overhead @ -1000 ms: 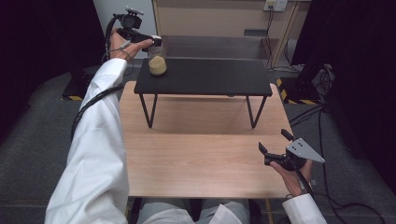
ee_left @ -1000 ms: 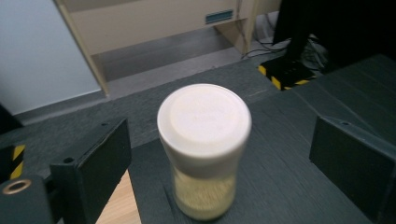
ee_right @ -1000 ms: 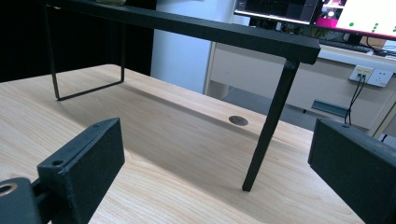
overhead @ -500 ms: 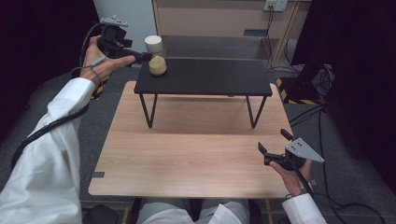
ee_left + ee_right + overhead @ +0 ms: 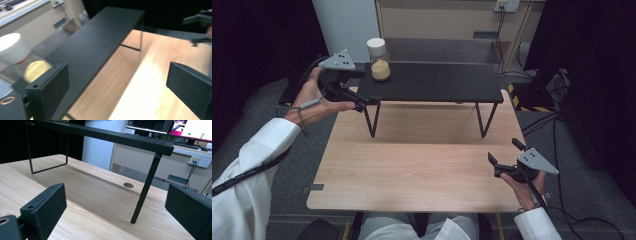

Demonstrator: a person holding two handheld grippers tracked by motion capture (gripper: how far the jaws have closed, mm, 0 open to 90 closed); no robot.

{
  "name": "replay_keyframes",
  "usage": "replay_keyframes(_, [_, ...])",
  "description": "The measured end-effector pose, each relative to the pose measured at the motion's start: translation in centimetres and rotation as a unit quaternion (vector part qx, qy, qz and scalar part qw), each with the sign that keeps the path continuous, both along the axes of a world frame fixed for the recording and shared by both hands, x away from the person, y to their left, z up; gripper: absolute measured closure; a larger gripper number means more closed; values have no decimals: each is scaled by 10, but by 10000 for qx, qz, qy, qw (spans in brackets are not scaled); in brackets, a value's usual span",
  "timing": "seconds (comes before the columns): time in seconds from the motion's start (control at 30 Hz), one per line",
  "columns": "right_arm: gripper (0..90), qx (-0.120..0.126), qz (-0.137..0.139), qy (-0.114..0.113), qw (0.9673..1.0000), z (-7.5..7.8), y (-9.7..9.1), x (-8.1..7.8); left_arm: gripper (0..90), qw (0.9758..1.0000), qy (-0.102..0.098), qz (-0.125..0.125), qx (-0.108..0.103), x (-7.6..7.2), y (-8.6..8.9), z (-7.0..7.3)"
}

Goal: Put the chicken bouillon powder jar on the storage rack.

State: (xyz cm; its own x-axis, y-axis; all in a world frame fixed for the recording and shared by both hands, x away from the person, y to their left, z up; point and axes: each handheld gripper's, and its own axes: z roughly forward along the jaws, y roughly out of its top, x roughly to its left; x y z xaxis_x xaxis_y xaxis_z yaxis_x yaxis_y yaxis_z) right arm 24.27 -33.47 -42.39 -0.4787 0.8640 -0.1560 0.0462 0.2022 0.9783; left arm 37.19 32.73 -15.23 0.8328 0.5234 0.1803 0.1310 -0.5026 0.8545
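Jar (image 5: 379,61) on shelf (image 5: 437,82), left tongs (image 5: 357,95) nearby.
A white lid and yellowish contents are seen; both left and right tongs (image 5: 504,159) are held wide, empty.

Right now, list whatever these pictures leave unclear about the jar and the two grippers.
- Jar contents: yellowish fill; too small in the high view, motion-blurred in the left gripper view.
- Jar's far side: faces away from both cameras.
- Left gripper fingertips: dark against the black shelf edge in the high view.
- Right gripper: its underside is covered by the hand.
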Motion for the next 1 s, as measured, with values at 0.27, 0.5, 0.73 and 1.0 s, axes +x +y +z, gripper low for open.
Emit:
replay_keyframes(0.27, [35,-6,-5,5,10000,0,0,0,42,10000,9,-5,51,3,-2,-7])
replay_keyframes(0.5, [35,-12,2,3,10000,1,0,0,44,10000,27,9,51,4,-1,-8])
replay_keyframes(0.73, [35,-8,3,3,10000,0,0,0,43,9999,40,-9,114,6,-4,-9])
replay_keyframes(1.0, [35,-6,7,4,10000,0,0,0,43,9999,56,20,123,8,-5,-10])
